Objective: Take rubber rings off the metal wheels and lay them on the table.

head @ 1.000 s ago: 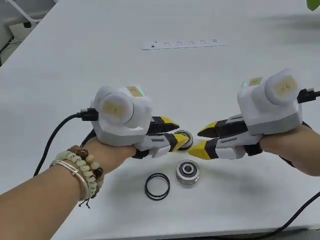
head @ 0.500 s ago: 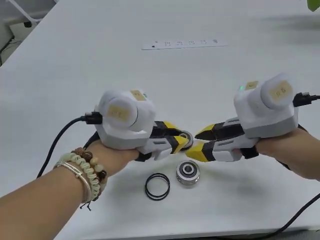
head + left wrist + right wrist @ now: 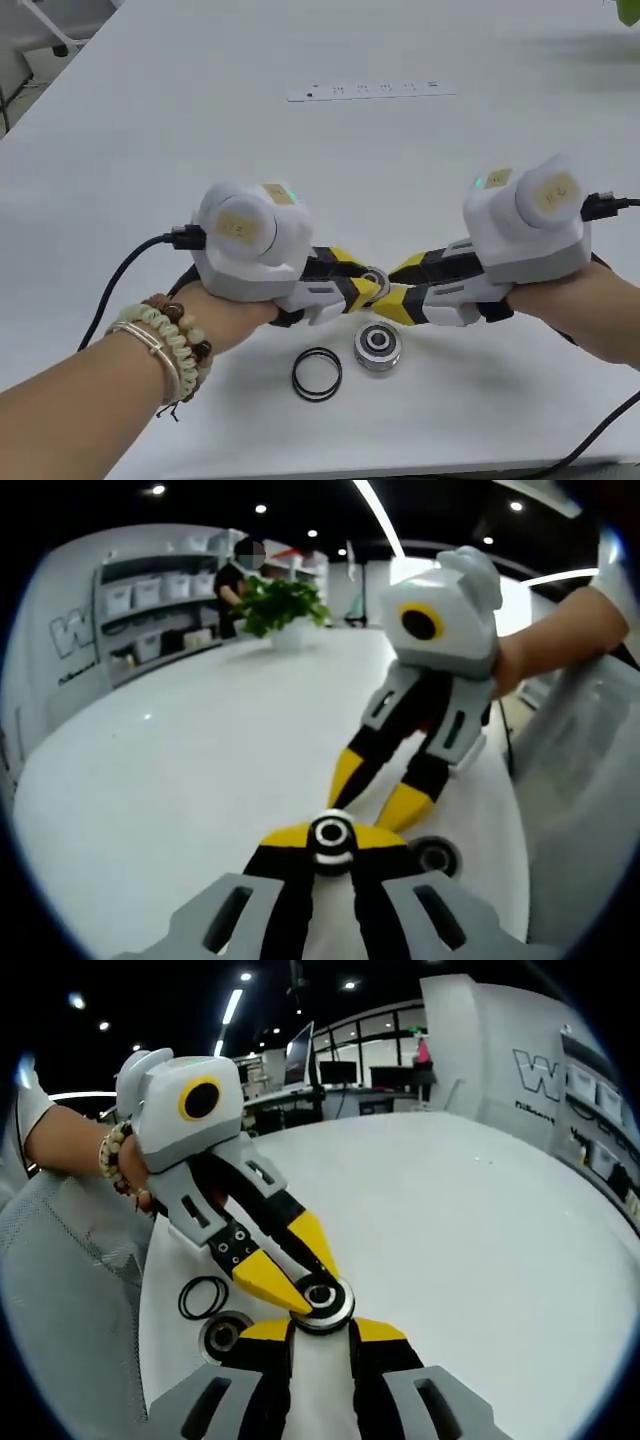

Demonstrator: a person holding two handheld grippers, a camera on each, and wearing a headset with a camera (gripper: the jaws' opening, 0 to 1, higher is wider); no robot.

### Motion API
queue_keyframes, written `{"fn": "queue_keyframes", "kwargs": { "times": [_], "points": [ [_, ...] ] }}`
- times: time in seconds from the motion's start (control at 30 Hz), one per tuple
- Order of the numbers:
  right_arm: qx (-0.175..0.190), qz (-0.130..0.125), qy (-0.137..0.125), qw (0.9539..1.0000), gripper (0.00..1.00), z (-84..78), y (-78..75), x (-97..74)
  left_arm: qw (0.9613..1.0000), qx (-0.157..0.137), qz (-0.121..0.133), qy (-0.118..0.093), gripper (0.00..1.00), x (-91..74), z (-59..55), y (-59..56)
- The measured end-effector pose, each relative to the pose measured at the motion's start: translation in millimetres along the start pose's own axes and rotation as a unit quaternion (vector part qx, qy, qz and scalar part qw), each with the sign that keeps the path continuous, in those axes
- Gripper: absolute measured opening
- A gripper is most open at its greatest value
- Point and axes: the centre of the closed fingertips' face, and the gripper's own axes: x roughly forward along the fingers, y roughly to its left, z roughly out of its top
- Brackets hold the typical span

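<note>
On the white worktop [image 3: 200,130] two grippers are brought tip to tip. The left gripper [image 3: 366,282] has its jaws pinched on one metal wheel [image 3: 375,277], probably so that it is kept steady in the air. The right gripper [image 3: 393,290] is set against this wheel from the opposite side, its jaws slightly apart at the rim. Whether the rim is already nipped cannot be told. Two wheels are counted. The second wheel [image 3: 377,346] lies just below both jaws. Beside it, below the left jaws, two overlapping rubber rings [image 3: 316,373] seem to be laid.
</note>
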Motion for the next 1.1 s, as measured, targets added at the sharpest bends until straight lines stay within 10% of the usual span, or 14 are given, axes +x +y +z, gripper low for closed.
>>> {"fn": "queue_keyframes", "kwargs": {
  "times": [1.1],
  "points": [
    [-0.031, -0.002, 0.008, 0.9995, 0.22, -1.8, 0.8, 5.3, 1.0, 0.004, -0.006, -0.003, 0.15, -0.8, 0.0, -2.0]
  ]
}}
